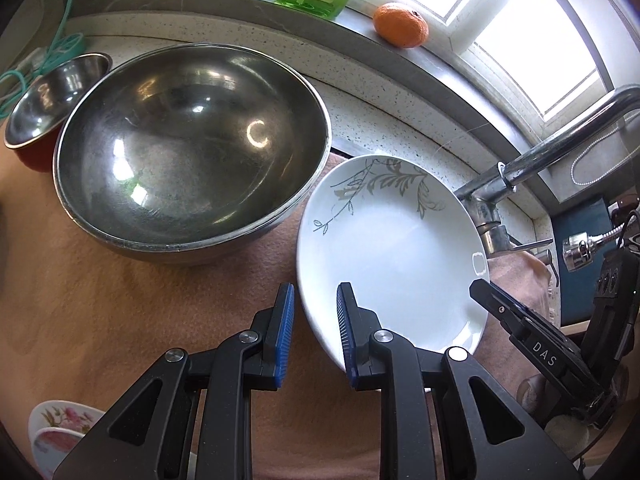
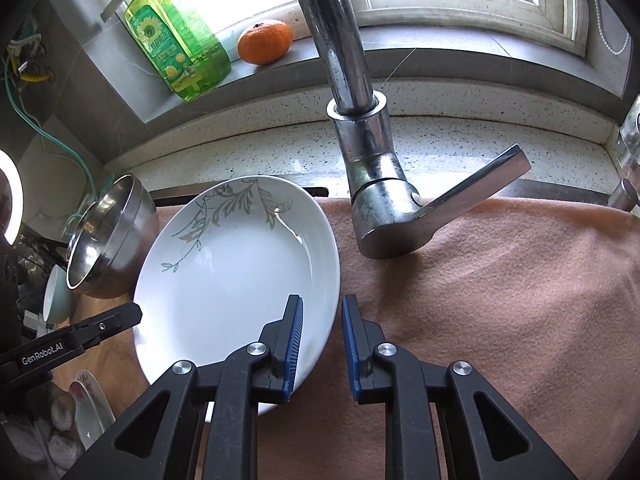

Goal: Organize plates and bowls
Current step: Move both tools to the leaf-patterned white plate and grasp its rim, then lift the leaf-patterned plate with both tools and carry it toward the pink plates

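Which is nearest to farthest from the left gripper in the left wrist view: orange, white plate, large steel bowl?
From the left gripper:
1. White plate, at its right finger.
2. Large steel bowl, ahead left.
3. Orange, on the windowsill, far right.

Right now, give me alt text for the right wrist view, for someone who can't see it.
The open right gripper straddles the near-right rim of a white leaf-patterned plate lying on a peach towel. A chrome faucet rises just behind, a steel bowl sits left of the plate, and a green soap bottle and an orange stand on the windowsill.
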Available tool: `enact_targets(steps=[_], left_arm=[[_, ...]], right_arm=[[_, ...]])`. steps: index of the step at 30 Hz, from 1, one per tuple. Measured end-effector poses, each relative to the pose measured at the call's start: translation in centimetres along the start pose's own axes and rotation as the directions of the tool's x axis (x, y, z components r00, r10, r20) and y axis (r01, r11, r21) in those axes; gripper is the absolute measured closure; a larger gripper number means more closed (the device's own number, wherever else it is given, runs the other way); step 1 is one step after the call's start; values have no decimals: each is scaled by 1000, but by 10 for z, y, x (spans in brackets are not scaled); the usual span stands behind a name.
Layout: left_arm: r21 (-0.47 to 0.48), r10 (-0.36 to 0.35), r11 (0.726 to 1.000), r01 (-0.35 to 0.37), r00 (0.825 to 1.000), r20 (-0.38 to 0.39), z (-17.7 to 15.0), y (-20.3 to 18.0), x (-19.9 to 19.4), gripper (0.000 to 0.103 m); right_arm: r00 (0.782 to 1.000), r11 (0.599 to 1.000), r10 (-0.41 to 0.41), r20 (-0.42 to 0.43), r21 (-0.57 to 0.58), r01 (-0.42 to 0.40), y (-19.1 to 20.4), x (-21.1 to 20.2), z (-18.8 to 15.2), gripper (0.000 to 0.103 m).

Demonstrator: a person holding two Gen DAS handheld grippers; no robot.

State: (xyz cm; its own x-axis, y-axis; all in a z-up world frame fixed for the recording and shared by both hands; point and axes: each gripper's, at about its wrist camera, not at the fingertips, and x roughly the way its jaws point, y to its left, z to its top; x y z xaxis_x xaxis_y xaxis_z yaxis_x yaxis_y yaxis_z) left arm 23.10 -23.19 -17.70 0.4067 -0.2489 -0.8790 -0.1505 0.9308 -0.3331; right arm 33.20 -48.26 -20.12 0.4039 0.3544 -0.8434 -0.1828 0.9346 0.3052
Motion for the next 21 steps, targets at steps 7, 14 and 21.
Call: enact_targets(steps=[7, 14, 21], left_arm=[[1, -1, 1000, 1, 1000, -5, 2, -2, 4, 83], [-15, -8, 1000, 8, 1000, -11, 0, -1, 10, 86], [-3, 5, 1000, -5, 1000, -3, -1, -1, 9, 87]], right_arm=[[1000, 1000, 8, -8, -6, -8, -1, 3, 2, 90], [1000, 1000, 7, -20, -20, -8, -2, 4, 2, 93], [1000, 999, 4, -22, -33, -4, -1, 4, 2, 95]])
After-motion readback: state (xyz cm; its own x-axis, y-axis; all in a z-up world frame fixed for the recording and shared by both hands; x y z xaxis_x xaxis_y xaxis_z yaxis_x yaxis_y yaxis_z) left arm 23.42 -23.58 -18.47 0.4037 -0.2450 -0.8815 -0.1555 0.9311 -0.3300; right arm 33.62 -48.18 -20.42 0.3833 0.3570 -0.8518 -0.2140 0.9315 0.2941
